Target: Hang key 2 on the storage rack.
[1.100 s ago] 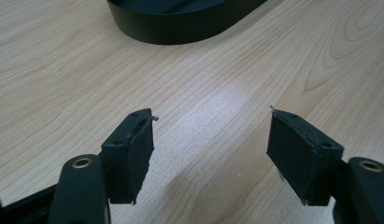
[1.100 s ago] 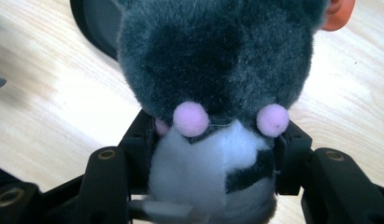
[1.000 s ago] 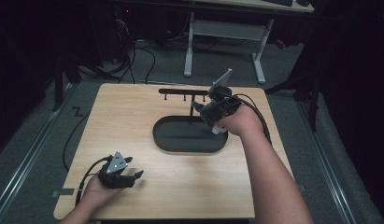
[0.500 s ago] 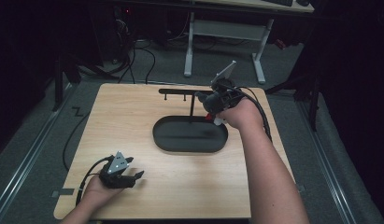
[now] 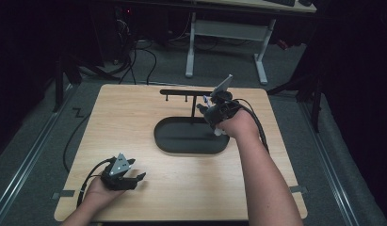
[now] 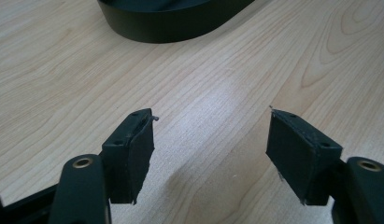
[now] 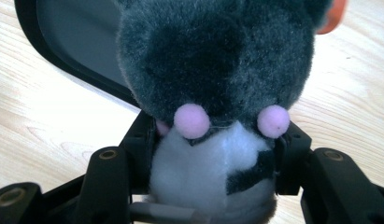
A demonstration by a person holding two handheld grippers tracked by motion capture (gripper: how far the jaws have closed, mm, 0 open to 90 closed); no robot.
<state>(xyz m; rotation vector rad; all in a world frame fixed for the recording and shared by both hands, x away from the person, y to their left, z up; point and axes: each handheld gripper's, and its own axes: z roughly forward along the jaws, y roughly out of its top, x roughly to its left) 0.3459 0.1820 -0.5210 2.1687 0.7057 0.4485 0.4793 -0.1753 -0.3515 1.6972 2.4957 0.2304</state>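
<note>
My right gripper (image 7: 213,154) has its jaws closed on a grey plush toy (image 7: 217,60); the pads press its white lower part, just below two pink pompom dots. No tag, label or print is readable on the toy. In the high view the right gripper (image 5: 214,113) holds the toy over the right end of the black oval tray (image 5: 181,141), beside the black hook stand (image 5: 186,92) that rises from the tray's far side. My left gripper (image 5: 127,178) rests on the wooden table (image 5: 134,117) well to the near left of the tray, jaws spread wide with nothing between them.
</note>
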